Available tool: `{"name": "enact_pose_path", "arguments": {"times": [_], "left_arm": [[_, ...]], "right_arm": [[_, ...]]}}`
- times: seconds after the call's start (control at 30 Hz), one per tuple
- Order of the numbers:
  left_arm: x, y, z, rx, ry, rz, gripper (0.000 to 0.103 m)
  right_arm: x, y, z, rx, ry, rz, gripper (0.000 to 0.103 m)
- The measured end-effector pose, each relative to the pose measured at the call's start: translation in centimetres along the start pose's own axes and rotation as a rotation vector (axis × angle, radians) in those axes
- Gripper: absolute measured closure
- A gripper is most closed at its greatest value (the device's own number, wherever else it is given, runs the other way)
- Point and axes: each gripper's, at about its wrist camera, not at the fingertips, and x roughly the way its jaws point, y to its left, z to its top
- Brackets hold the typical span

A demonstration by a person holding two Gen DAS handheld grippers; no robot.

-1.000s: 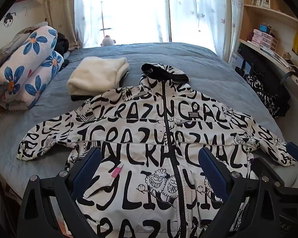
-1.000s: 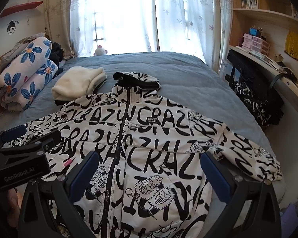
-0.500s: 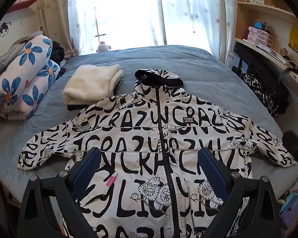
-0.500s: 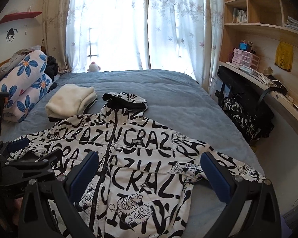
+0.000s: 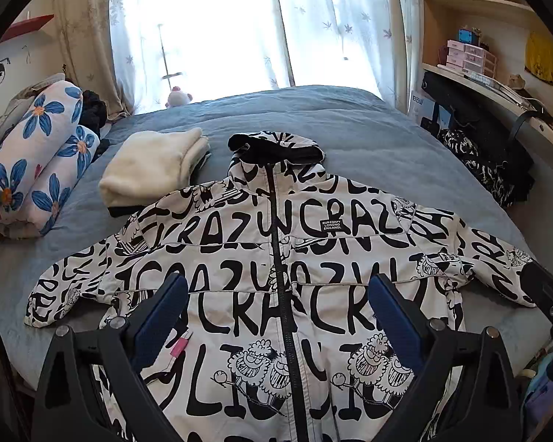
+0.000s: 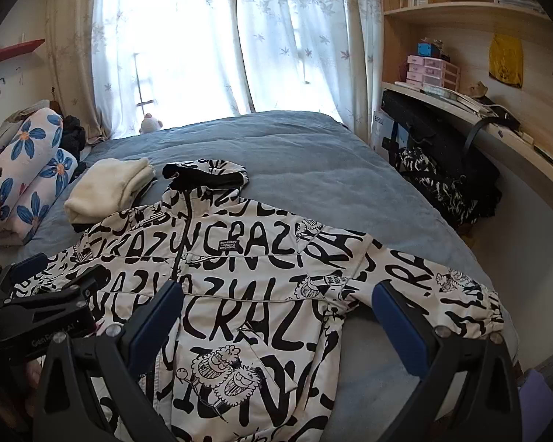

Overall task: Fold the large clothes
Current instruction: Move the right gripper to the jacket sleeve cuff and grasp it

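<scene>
Through the left wrist camera, I held my left gripper point(image 5: 276, 316) above the lower front of the hooded jacket point(image 5: 276, 258) with its blue-padded fingers spread wide and nothing between them, which I judged a sensible place to survey the garment before any fold. The jacket lay face up and zipped on the grey-blue bed point(image 5: 368, 140), both sleeves spread out to the sides and the black-lined hood point(image 5: 274, 145) pointing toward the window, so every fold line was exposed. Its cloth looked smooth and thin, white with heavy black lettering and cartoon figures (a small pink tag point(image 5: 178, 348) showed near my left finger). A folded cream fleece point(image 5: 151, 169), soft and thick, sat just beside the jacket's shoulder, and a rolled floral quilt point(image 5: 33, 162) lay at the bed's far left edge. Through the right wrist camera, my right gripper point(image 6: 276, 322) hung over the jacket's right half, likewise parted and empty, with the right sleeve point(image 6: 435, 287) reaching toward the mattress edge just past my outer finger. I judged that sleeve the likely first piece to bring inward. The left gripper's black frame point(image 6: 44, 309) showed at the picture's left, over the other sleeve.
</scene>
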Motion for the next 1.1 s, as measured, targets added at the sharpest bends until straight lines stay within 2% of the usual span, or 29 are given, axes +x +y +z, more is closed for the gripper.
{"name": "enact_pose_path", "arguments": {"times": [0.17,0.27,0.43,0.7,0.83,1.1], "left_arm": [[0.6,-0.7,0.2,0.011,-0.018,0.038,0.005],[1.3,-1.1,0.2,0.020,-0.002,0.031,0.005],[3.4,-2.5,-0.2,0.053,0.047,0.018,0.011],[7.0,-4.8,-0.9,0.069,0.156,-0.018,0.011],[7.9,-6.0,-1.0,0.100,0.145,-0.033,0.011],[8.6,-7.6,-0.7,0.100,0.099,-0.108,0.011]], "right_arm": [[1.4,-1.1,-0.9,0.054,0.018,-0.003,0.000],[2.3,-2.0,-1.5,0.076,0.039,-0.007,0.000],[3.5,-3.5,-2.5,0.095,0.063,-0.014,0.000],[5.0,-7.0,-3.9,0.172,0.094,-0.050,0.001],[6.2,-9.7,-5.1,0.248,0.126,-0.075,0.001],[9.1,-17.7,-8.2,0.502,0.212,-0.119,0.001]]}}
